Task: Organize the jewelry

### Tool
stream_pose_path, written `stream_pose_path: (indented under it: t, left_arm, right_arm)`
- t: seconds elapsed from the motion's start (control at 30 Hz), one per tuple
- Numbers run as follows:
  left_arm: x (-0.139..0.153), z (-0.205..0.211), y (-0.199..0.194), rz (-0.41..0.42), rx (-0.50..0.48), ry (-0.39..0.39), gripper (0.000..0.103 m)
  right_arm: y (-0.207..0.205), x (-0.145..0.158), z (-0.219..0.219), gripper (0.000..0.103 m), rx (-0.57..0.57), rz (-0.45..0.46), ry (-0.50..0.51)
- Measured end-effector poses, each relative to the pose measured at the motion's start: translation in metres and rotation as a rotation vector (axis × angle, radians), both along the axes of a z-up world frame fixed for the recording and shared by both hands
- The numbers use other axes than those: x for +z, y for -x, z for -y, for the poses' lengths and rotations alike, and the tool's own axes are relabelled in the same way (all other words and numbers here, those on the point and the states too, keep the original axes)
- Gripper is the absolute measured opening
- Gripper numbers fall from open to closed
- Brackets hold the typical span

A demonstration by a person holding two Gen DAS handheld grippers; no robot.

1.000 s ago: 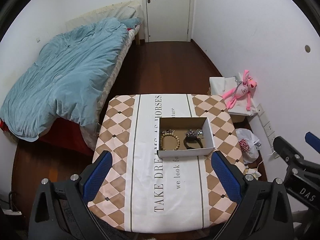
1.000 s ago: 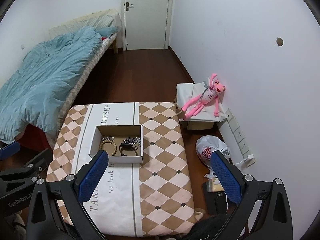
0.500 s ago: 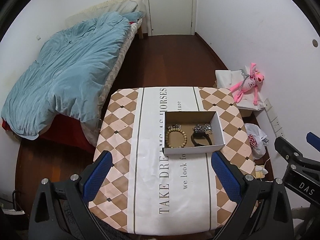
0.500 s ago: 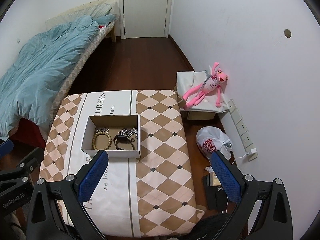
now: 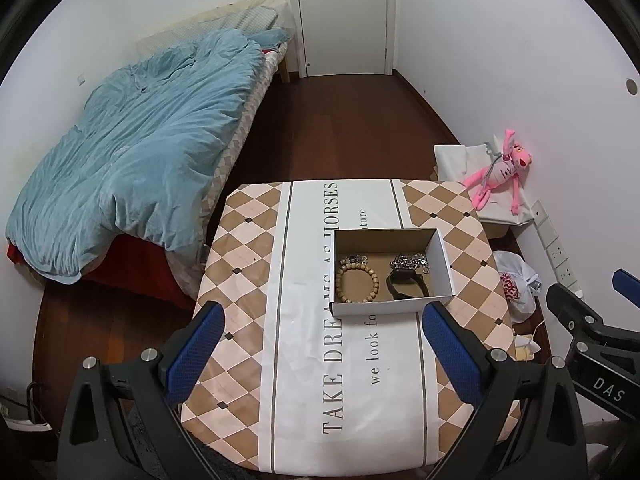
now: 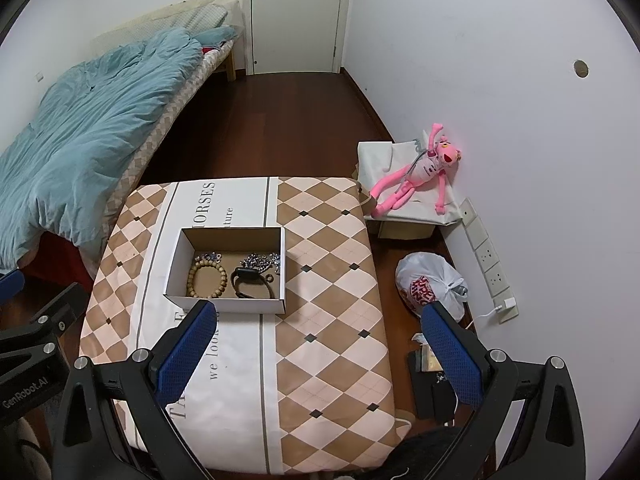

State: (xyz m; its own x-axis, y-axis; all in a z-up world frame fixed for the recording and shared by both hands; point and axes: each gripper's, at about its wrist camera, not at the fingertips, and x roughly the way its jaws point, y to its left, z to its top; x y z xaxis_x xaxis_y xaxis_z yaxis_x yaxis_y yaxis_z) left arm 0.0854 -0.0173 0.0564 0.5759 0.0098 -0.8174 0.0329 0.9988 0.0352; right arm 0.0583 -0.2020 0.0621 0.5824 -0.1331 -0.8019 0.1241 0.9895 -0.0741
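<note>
A white cardboard box (image 5: 440,258) (image 6: 175,270) stands on the table with a diamond-pattern cloth (image 5: 248,248) (image 6: 332,280). Inside lie a wooden bead bracelet (image 5: 357,283) (image 6: 207,278), a black band (image 5: 406,286) (image 6: 250,282), a silver chain (image 5: 410,261) (image 6: 262,260) and a small dark beaded piece (image 5: 354,259) (image 6: 208,257). My left gripper (image 5: 322,334) is open and empty, held high above the table's near side. My right gripper (image 6: 318,338) is open and empty, also high, to the right of the box.
A bed with a blue duvet (image 5: 132,160) stands left of the table. A pink plush toy (image 6: 416,174) lies on a covered box by the right wall. A white plastic bag (image 6: 430,284) and dark items (image 6: 432,384) lie on the wooden floor to the right.
Both grippers have drawn back and up, away from the table; the box now sits smaller and further off in both views. Both stay open.
</note>
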Motion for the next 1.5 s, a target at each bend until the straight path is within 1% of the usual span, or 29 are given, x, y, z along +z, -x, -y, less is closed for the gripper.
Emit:
stream_pose_path:
  t: [1.5]
  left_arm:
    - [-0.0074, 0.001, -0.0033, -0.006, -0.001, 0.003, 0.101]
  right_arm:
    - [-0.002, -0.003, -0.0032, 0.103, 0.006, -0.008, 0.005]
